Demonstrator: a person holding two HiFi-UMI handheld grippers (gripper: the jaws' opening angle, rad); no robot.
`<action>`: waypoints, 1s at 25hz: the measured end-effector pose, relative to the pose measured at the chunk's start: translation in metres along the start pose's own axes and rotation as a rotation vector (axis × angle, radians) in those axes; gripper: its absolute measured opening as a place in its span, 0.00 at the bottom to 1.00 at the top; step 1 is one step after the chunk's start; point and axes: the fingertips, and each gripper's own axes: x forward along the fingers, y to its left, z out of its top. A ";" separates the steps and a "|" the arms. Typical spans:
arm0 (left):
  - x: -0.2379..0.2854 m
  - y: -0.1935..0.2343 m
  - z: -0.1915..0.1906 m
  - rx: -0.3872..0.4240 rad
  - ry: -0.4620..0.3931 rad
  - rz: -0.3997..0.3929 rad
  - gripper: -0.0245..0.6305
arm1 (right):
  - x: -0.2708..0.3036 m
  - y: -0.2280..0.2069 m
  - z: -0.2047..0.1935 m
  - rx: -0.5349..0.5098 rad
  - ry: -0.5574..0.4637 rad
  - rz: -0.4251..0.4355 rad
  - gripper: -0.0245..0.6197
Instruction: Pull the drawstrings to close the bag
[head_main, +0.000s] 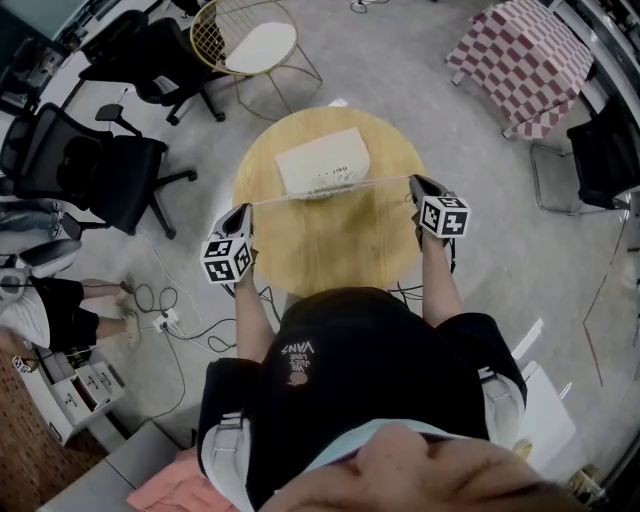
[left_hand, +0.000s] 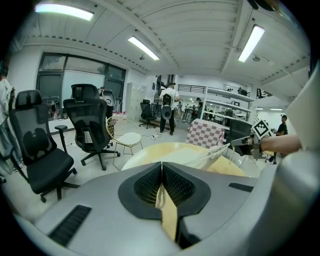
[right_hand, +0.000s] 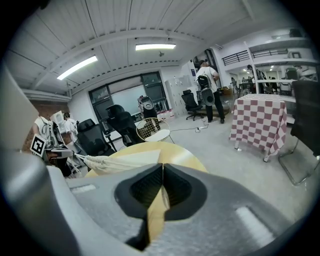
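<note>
Head view: past dark shirt (head_main: 350, 340), left tool (head_main: 245, 210) and right tool (head_main: 415, 185) at tabletop (head_main: 330, 250) near edge, drawstring (head_main: 265, 201) taut between; bag (head_main: 323, 160) mid-tabletop. Left gripper view: clamped on drawstring. Right gripper view: likewise. Judged soft, light; hold at drawstring ends.

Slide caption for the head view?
Left gripper and right gripper hold the drawstrings taut, bag between them on the round table.

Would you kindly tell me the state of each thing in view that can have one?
bag: lying on the round table, mouth bunched along its near edge.
drawstrings: pulled taut between the two grippers.
left gripper: shut on the drawstrings.
right gripper: shut on the drawstrings.
</note>
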 end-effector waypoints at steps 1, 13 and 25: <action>0.000 0.001 0.000 -0.004 0.000 -0.002 0.06 | 0.000 -0.001 0.000 0.001 -0.002 -0.003 0.04; -0.002 0.013 -0.010 -0.066 0.006 -0.005 0.06 | -0.009 -0.015 0.000 -0.019 0.006 -0.057 0.04; 0.005 0.008 -0.033 -0.095 0.036 -0.017 0.06 | 0.002 -0.002 -0.022 -0.063 0.064 -0.023 0.04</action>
